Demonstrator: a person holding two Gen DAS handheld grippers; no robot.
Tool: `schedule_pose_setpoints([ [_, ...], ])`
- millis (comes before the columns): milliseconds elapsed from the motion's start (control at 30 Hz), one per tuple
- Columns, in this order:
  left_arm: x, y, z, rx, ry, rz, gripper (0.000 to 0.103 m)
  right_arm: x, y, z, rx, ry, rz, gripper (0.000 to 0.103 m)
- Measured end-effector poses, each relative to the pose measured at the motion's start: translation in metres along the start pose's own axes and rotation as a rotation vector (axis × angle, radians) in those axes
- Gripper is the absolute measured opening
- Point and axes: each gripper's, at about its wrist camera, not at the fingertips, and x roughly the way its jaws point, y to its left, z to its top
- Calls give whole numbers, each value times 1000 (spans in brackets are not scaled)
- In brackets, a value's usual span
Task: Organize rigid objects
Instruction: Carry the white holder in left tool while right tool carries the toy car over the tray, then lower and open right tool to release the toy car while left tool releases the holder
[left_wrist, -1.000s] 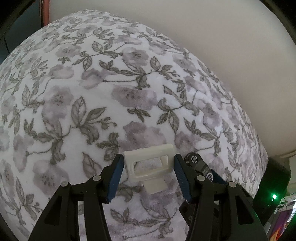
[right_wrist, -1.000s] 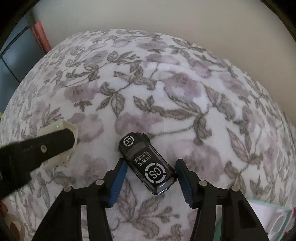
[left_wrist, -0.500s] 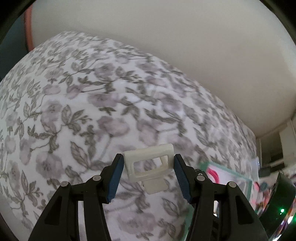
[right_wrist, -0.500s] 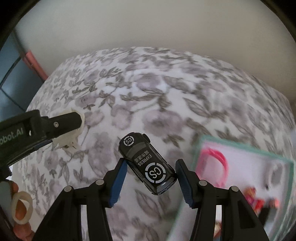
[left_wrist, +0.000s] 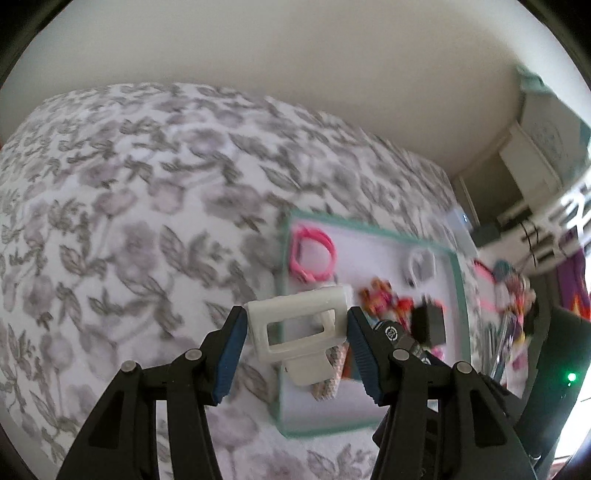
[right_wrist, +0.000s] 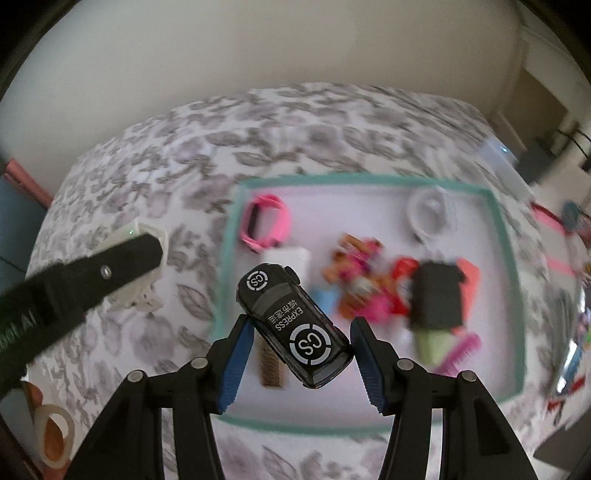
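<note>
The left tongs (left_wrist: 293, 345) are clamped on a white plastic clip (left_wrist: 295, 332), which sits squarely between the blue pads. The right tongs (right_wrist: 301, 356) are closed on a black toy car (right_wrist: 293, 321), held slantwise with its nose up and to the left of the pads. Both loads hang above a flowered bedspread (left_wrist: 129, 221). Ahead of and below both tongs lies a white tray with a green rim (right_wrist: 498, 236) holding a pink band (right_wrist: 264, 223), a white ring (right_wrist: 430, 212) and a blurred heap of small toys (right_wrist: 373, 288).

The step in hand looks like carrying both pieces to the tray. To do it well, bring each pair of tongs over a bare patch of the tray, such as the near left part beside the pink band, lower until the piece is close to the floor of the tray, and only then ease the pads apart, one hand at a time, so the car does not roll into the heap.

Half a second earlier the tray showed only at the right edge of each view; now it fills the ground ahead of the right tongs, and the grips look unchanged.
</note>
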Motion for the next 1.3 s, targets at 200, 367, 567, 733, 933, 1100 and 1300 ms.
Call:
schedule_pose_setpoints([
  [200, 21, -19, -22, 23, 86, -32, 57, 5, -34, -24, 69, 47, -37, 57],
  [367, 35, -30, -36, 44, 141, -35, 57, 11, -53, -35, 108, 69, -32, 57],
  [567, 44, -39, -43, 69, 164, -19, 58, 20, -65, -41, 141, 99, -10, 58],
  [733, 45, -33, -45, 51, 163, -7, 65, 26, -69, -45, 149, 119, -2, 58],
  [933, 32, -20, -44, 39, 108, 51, 78, 29, -66, -48, 140, 122, 2, 60],
  [1100, 24, -6, -43, 33, 57, 120, 86, 24, -56, -51, 100, 97, -5, 70],
  [1300, 10, 13, -44, 26, -32, 200, 101, 18, -47, -53, 80, 65, -6, 88],
])
